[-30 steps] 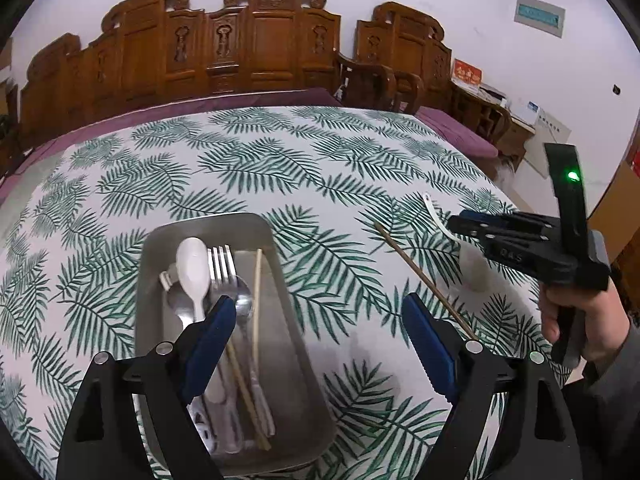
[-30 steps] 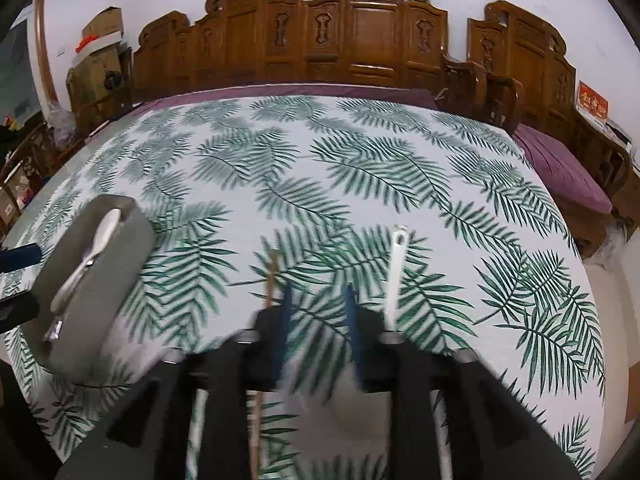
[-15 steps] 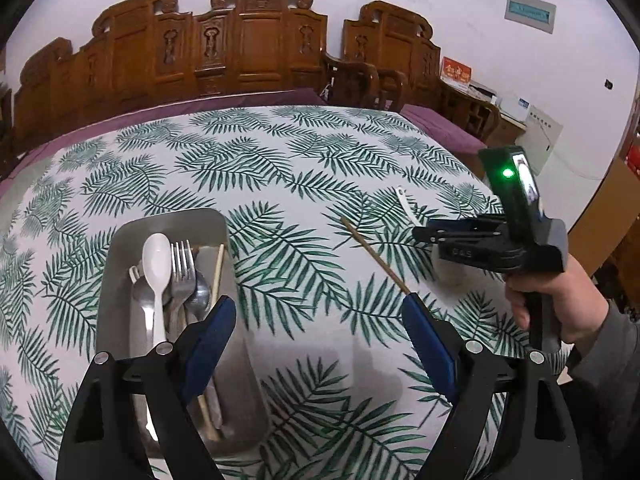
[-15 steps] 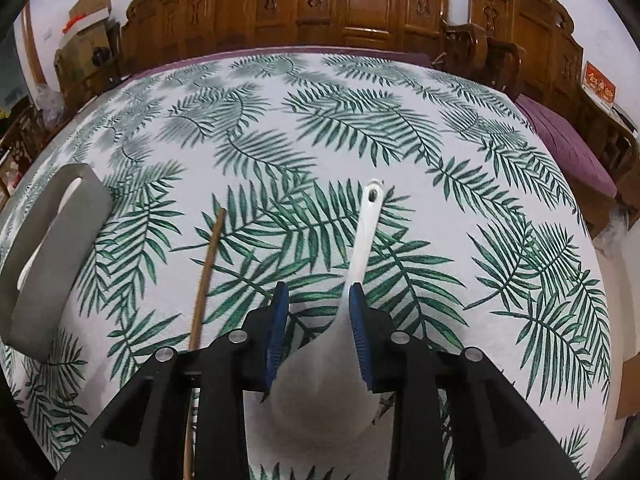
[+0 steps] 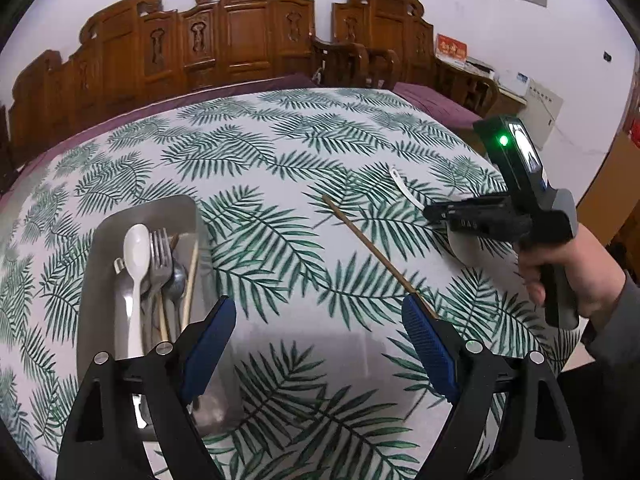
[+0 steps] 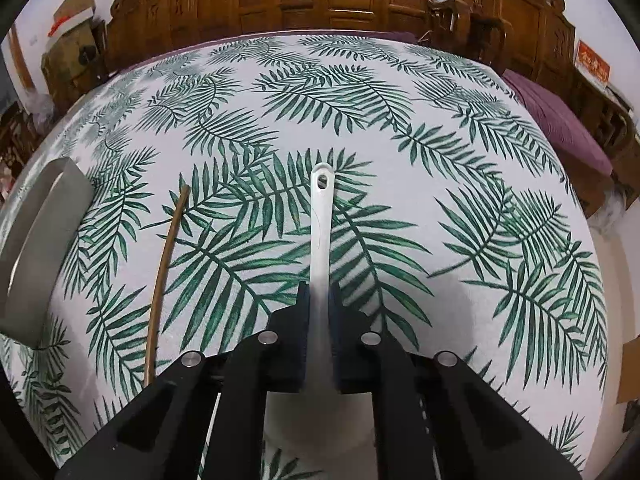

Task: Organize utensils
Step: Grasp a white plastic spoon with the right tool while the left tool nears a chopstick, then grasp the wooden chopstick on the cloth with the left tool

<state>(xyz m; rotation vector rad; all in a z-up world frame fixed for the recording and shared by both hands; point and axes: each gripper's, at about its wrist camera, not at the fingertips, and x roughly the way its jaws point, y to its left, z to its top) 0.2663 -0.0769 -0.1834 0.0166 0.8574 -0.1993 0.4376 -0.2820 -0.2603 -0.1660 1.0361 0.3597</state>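
White spoon point(image 6: 320, 240) sits pinched in our right gripper point(image 6: 319, 308), handle toward twelve o'clock (left gripper point(image 5: 320, 344) spread).

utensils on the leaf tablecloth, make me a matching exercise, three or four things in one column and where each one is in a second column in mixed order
Things
1. white ladle
2. loose chopstick
3. fork
4. left hand-held gripper

Places or states
A. lying in the metal tray
B. open, holding nothing
C. clamped by its handle in the right hand-held gripper
D. lying bare on the tablecloth, between tray and ladle

Pairs: 1-C, 2-D, 3-A, 4-B
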